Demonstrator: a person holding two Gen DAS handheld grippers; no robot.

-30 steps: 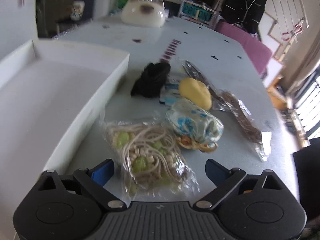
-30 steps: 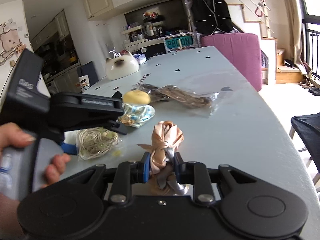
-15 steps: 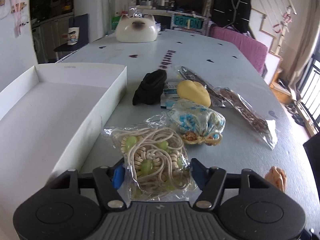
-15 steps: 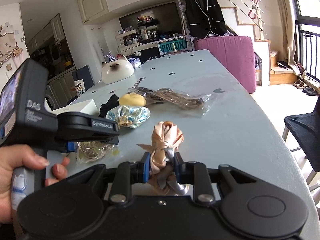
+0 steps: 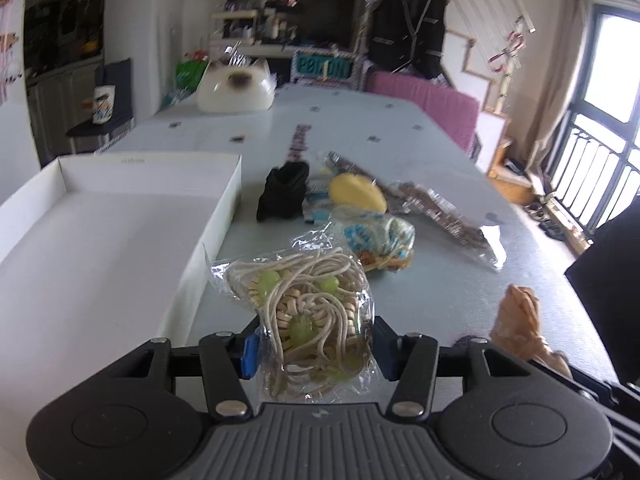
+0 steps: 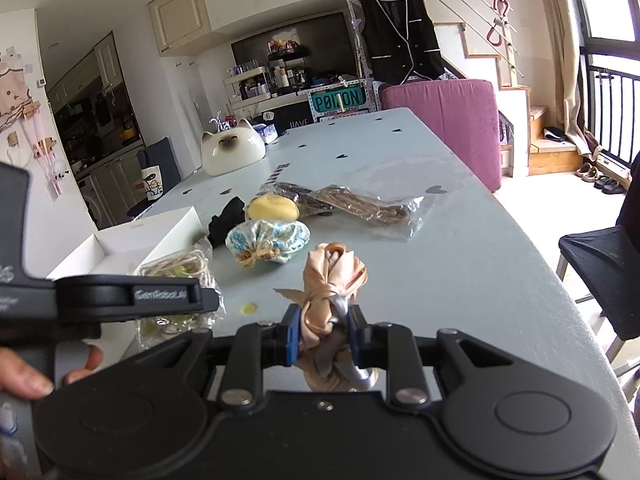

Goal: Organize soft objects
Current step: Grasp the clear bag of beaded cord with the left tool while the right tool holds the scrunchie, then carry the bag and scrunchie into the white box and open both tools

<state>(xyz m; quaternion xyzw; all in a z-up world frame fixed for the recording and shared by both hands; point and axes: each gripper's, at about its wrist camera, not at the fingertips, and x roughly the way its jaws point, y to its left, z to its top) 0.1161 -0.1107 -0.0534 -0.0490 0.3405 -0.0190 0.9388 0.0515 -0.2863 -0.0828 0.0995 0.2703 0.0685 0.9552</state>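
Cord bag [image 5: 310, 312], a crinkly clear packet of soft cord and beads, is lying just beside the white box [image 5: 120, 240] near the surface's [image 5: 440, 280] front edge. Being light, squashy and slippery, it is best pinched across its bulky middle. The left claw [image 5: 312, 350] is closing around it; the right claw [image 6: 324, 330] is clamping a peach cloth bundle [image 6: 334, 276].

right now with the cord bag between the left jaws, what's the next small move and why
Probably finish the squeeze, then carry it left over the white box. The left gripper has its jaws closing around the clear bag of cream cord and green beads, apparently lifted off the table; the box beside it looks empty. The right gripper is shut on the peach satin bundle.
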